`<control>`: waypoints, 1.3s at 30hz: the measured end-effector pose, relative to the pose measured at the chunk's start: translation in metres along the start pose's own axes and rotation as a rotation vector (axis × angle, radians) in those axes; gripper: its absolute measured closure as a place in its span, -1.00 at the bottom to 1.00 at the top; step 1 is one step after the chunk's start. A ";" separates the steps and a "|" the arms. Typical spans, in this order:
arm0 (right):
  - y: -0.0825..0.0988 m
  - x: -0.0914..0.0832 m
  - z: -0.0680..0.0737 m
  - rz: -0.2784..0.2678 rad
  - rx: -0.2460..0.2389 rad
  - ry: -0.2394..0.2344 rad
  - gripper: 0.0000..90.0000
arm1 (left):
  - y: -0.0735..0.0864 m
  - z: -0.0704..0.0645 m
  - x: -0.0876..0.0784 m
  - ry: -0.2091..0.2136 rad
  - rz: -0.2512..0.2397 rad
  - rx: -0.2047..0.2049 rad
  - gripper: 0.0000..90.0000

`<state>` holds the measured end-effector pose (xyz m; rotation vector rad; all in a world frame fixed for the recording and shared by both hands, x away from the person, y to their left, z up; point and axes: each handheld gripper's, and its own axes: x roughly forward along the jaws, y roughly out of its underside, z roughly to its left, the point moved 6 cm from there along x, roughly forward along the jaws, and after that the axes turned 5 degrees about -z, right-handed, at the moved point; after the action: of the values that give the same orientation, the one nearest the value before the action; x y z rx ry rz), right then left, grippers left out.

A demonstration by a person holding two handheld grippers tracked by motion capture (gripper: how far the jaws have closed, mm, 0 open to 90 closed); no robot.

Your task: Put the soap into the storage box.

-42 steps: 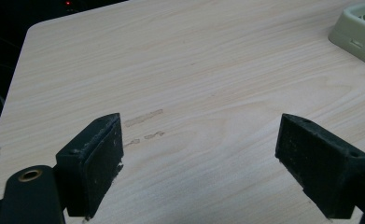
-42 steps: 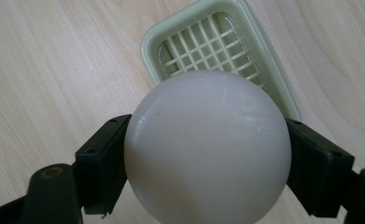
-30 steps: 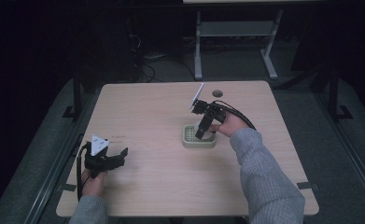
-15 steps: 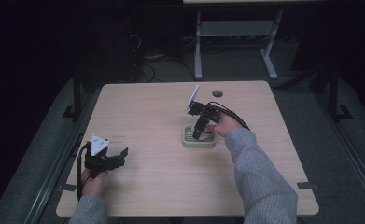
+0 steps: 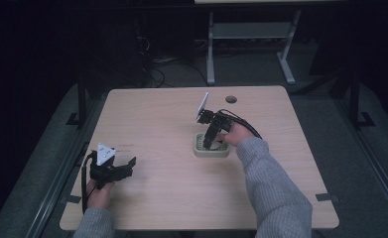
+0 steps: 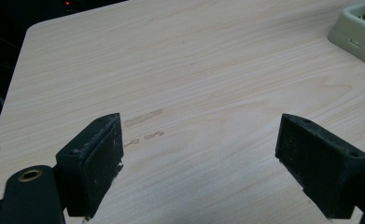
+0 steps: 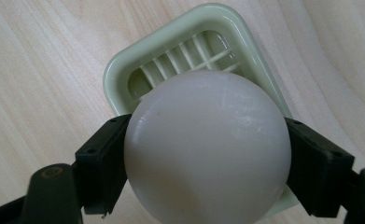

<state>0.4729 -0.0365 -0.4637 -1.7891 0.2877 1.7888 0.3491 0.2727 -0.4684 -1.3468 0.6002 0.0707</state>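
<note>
White smooth plastic ball (image 7: 207, 149) is being gripped by the right tongs (image 7: 208, 163), held right above the pale green slotted plastic tray (image 7: 124, 70) on the tabletop (image 5: 157, 124). Left tongs (image 6: 208, 163) are being kept wide, well apart near the edge.

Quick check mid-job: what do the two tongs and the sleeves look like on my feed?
Both tongs, left and right, are black with two blocky, rough-padded jaws. Each carries a grey three-cornered plate on top and trails a black cable. A brass-coloured eyelet sits near each base. Both sleeves are grey knit.
</note>
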 end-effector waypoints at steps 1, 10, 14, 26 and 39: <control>0.000 0.001 0.000 0.001 0.000 0.003 -0.51 | 0.000 0.000 0.000 0.000 0.000 0.000 -0.67; 0.000 0.005 -0.002 0.002 0.006 0.007 -0.51 | 0.000 0.000 0.000 0.001 0.000 0.004 -0.67; 0.000 0.007 -0.002 0.009 0.009 0.009 -0.51 | 0.000 0.000 0.000 -0.003 0.000 0.000 -0.67; 0.001 0.009 -0.002 0.021 0.013 0.018 -0.51 | 0.000 -0.001 0.000 -0.002 -0.003 0.006 -0.67; 0.002 0.010 -0.002 0.035 0.011 0.029 -0.52 | 0.000 -0.001 0.000 -0.003 0.002 0.014 -0.67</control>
<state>0.4741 -0.0369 -0.4736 -1.8137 0.3412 1.7833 0.3491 0.2715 -0.4683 -1.3324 0.5990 0.0699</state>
